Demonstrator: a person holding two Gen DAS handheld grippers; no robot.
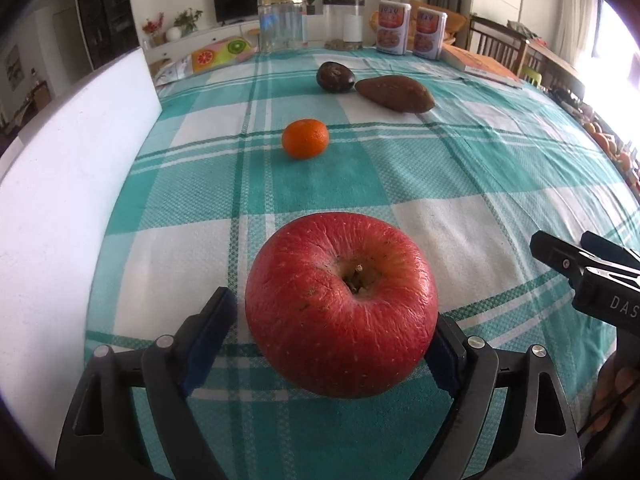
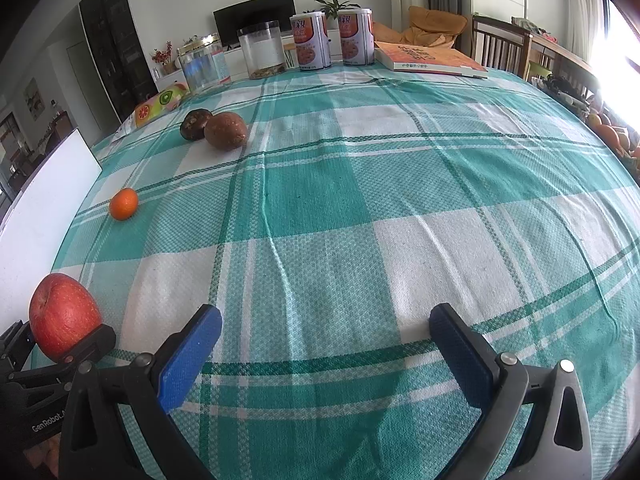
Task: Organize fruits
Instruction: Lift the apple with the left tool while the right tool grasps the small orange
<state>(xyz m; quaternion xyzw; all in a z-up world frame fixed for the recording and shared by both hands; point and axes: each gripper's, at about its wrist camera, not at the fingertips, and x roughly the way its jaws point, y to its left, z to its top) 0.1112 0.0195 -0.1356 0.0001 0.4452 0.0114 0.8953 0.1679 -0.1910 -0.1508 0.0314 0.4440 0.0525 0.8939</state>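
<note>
A big red apple [image 1: 340,304] sits between the fingers of my left gripper [image 1: 334,308], stem toward the camera. The left pad [image 1: 216,328] stands clear of its skin by a small gap, while the right pad's contact is hidden behind the fruit, so this gripper is open. The right wrist view shows the same apple [image 2: 64,320] at the lower left, low over the checked cloth. My right gripper [image 2: 326,312] is open over bare cloth with nothing between its fingers. Farther off lie a tangerine [image 1: 305,138], a dark round fruit [image 1: 335,77] and a brown oblong one [image 1: 394,93].
A white board [image 1: 60,160] stands along the table's left side. At the far edge are a glass jar [image 1: 282,22], two printed cans [image 1: 394,28], a book [image 1: 480,66] and a fruit-print packet [image 1: 218,54]. Wooden chairs [image 1: 500,46] stand beyond on the right.
</note>
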